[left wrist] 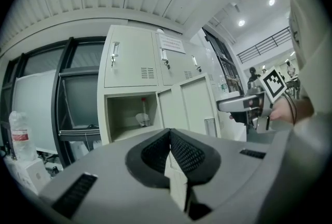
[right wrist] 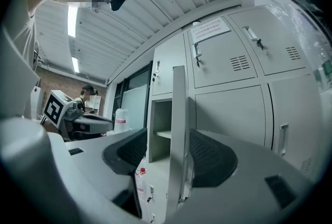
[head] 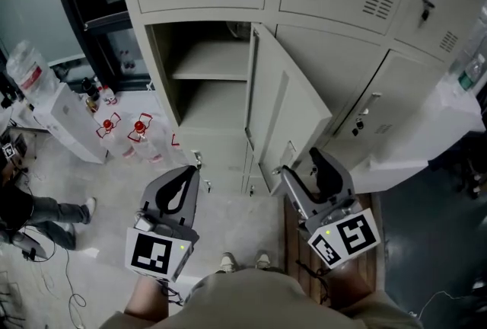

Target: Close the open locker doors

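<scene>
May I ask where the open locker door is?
Head view, centre: the open locker door stands out right of its shelved compartment, just ahead of the right tool.

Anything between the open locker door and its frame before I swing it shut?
Nothing visible does. The edge of the open door sits between the open jaws of the right gripper. The shelf sits back inside the compartment. The left gripper hangs in front of the opening; whether it is in the swing path I can't tell.

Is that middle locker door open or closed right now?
Open. The locker door stands swung outward, and the shelf behind it is exposed; in the right gripper view its edge faces the camera.
</scene>
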Tool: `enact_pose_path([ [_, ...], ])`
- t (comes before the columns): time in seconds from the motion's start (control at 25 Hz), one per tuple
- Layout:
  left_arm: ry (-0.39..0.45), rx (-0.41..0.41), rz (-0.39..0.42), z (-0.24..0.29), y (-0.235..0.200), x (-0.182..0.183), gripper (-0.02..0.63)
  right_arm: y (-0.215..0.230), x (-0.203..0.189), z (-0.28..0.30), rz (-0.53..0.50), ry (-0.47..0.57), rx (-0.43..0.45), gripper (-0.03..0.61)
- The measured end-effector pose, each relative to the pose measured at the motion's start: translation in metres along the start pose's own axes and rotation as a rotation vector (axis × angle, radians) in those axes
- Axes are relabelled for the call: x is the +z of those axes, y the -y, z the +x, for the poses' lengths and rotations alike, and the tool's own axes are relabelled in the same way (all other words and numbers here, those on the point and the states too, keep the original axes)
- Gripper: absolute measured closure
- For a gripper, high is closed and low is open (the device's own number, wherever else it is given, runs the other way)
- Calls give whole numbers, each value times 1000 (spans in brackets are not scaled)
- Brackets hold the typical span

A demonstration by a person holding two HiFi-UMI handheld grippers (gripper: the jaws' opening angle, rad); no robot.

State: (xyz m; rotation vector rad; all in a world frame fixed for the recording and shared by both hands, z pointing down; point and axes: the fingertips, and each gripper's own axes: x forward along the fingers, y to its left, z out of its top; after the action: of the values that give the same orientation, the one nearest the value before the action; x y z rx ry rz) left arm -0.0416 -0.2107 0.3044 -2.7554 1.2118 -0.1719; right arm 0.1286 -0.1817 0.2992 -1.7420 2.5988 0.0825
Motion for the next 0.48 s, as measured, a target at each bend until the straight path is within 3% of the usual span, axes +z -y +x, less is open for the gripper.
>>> enact_pose_path([
  [0.32, -14, 16, -5, 8, -5, -7, 606, 8, -14, 21, 1, -42, 15, 349],
  [0.48, -22, 24, -11, 11, -9, -11, 606, 7, -18, 27, 6, -47, 17, 388],
])
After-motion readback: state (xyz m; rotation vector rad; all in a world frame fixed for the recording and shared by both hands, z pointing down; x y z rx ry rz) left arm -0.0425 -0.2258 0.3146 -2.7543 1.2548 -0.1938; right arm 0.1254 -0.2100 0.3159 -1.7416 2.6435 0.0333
